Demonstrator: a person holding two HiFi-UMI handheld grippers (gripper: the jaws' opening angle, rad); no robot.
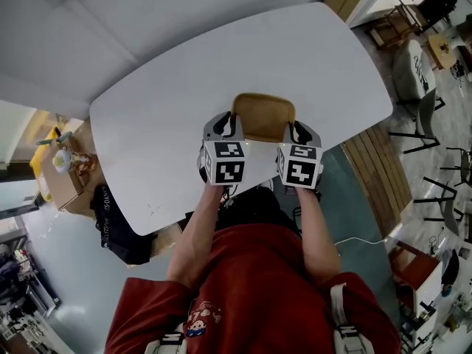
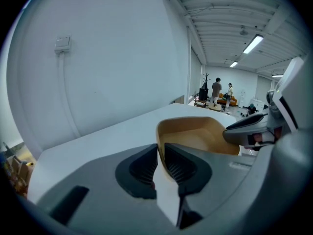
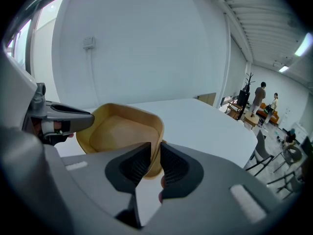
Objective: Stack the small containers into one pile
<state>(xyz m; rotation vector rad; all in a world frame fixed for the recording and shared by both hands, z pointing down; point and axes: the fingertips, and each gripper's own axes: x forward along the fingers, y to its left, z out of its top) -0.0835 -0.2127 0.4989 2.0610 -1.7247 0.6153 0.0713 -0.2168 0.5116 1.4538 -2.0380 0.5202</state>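
Note:
A tan, rounded-square container [image 1: 263,116] hangs over the near edge of the white table [image 1: 169,124], held between both grippers. My left gripper [image 1: 224,126] is shut on its left wall, and in the left gripper view the pads [image 2: 146,166] pinch the thin rim of the container [image 2: 195,133]. My right gripper [image 1: 299,131] is shut on the opposite wall; the right gripper view shows its pads [image 3: 174,168] clamped on the container [image 3: 122,129]. Each gripper view shows the other gripper across the tub. I cannot tell whether one container or a nested stack is held.
A cardboard box with toys [image 1: 66,169] and a black bag [image 1: 118,223] sit on the floor left of the table. Chairs [image 1: 420,80] and wooden slats [image 1: 376,164] stand to the right. Two people [image 2: 221,93] stand far off in the room.

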